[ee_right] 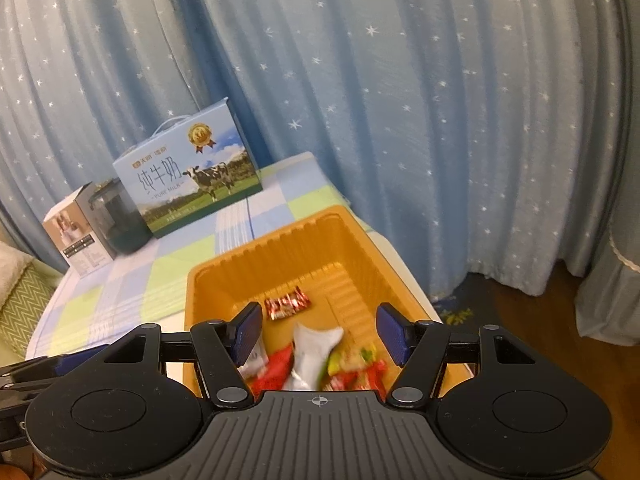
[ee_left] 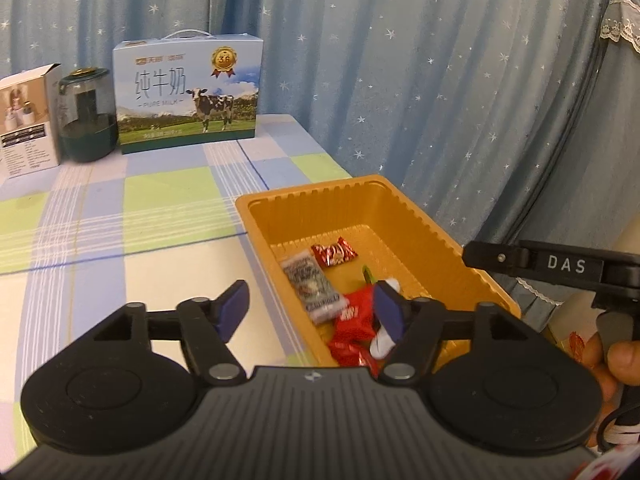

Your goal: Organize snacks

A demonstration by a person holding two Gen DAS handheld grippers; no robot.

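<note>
A gold plastic tray (ee_left: 424, 220) sits at the table's right edge and holds several wrapped snacks. Among them are a small red candy (ee_left: 334, 254), a grey-white packet (ee_left: 314, 290) and red packets (ee_left: 354, 320). My left gripper (ee_left: 310, 312) hangs open over the tray's near left wall, nothing between its blue pads. In the right wrist view the tray (ee_right: 360, 248) lies straight ahead. My right gripper (ee_right: 320, 334) is open above it. A white wrapper (ee_right: 310, 350), red packets (ee_right: 272, 372) and a yellow-green packet (ee_right: 348, 360) lie below the jaws, untouched by the pads.
A blue milk carton box (ee_left: 188, 92), a dark green jar (ee_left: 86, 114) and a small white box (ee_left: 26, 118) stand at the table's back. A checked cloth (ee_left: 140, 208) covers the table. Blue starred curtains hang behind. The other gripper's body (ee_left: 560, 268) and a hand (ee_left: 616, 364) are at the right.
</note>
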